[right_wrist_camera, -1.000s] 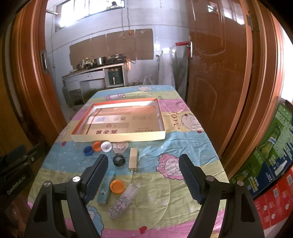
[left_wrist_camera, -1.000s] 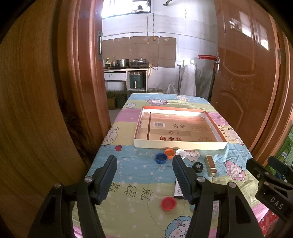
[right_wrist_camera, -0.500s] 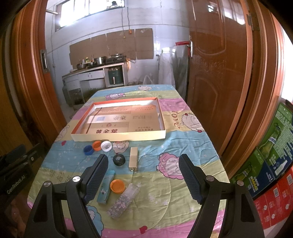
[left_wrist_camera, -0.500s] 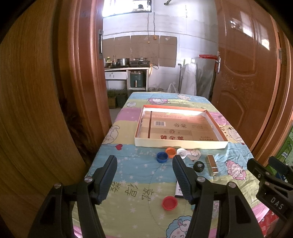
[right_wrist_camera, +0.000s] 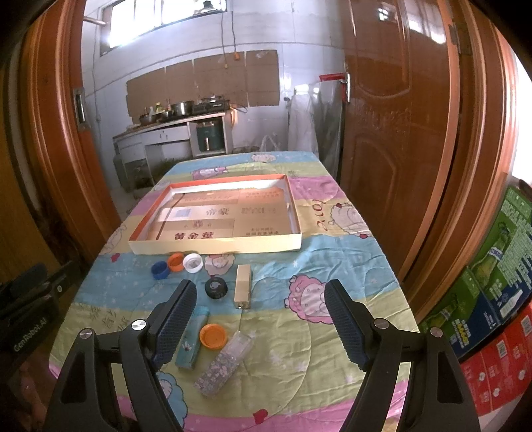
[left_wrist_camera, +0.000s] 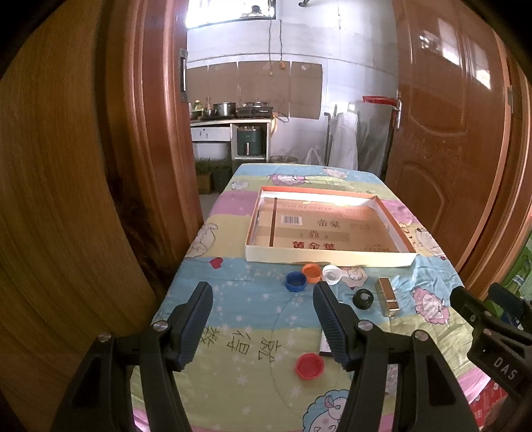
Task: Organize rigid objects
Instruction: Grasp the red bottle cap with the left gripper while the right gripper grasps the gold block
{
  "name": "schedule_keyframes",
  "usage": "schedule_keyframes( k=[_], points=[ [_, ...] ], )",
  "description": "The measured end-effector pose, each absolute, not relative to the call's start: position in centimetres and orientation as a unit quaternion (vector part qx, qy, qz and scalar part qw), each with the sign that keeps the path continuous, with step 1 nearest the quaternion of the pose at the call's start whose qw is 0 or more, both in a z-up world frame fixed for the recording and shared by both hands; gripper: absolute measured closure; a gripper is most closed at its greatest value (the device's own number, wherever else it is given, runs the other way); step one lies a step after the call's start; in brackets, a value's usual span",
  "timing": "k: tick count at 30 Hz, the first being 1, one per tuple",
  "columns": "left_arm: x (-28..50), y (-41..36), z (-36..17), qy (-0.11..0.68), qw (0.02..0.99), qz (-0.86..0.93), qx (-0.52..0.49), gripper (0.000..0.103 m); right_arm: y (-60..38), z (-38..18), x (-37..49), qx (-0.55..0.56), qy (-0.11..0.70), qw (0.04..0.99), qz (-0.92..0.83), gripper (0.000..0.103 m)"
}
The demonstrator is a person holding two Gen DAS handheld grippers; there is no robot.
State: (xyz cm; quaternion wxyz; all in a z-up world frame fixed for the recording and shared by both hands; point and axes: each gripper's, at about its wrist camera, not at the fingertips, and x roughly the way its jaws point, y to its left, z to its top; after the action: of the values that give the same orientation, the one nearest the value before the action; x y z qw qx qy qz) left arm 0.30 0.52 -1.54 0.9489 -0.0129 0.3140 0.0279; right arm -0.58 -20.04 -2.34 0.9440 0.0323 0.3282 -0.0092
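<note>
Blue cap [left_wrist_camera: 295,281], orange cap [left_wrist_camera: 312,272], cartoon-print pastel tablecloth [left_wrist_camera: 239,299].

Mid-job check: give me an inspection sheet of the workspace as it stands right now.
Surface: table under a cartoon-print cloth.
Job's things: shallow box tray, nothing in it; blue cap, orange cap, white cap in a row before it; black cap, gold box, teal lighter, second orange cap, patterned case.
Clutter: nothing seen.
Grippers: left hand-held gripper and right hand-held gripper open, holding nothing.
Cables: wall cord.
Surroundings: wooden doors, stacked cartons.
</note>
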Motion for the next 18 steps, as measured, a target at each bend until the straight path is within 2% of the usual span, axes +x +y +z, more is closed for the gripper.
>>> schedule_keyframes(
  k=[7, 18],
  points=[
    [1.0, 0.5, -2.6, 0.326, 0.945, 0.027, -0.011, 0.04, -20.3, -2.9, 0.0, 0.032, 0.337, 0.941, -0.011, 0.023],
    [1.7, 0.1, -8.4, 0.391, 0.92, -0.032, -0.01, 0.04, -21.3, -6.1, 1.8, 0.036, 0.375, 0.926, -0.022, 0.023]
  ],
)
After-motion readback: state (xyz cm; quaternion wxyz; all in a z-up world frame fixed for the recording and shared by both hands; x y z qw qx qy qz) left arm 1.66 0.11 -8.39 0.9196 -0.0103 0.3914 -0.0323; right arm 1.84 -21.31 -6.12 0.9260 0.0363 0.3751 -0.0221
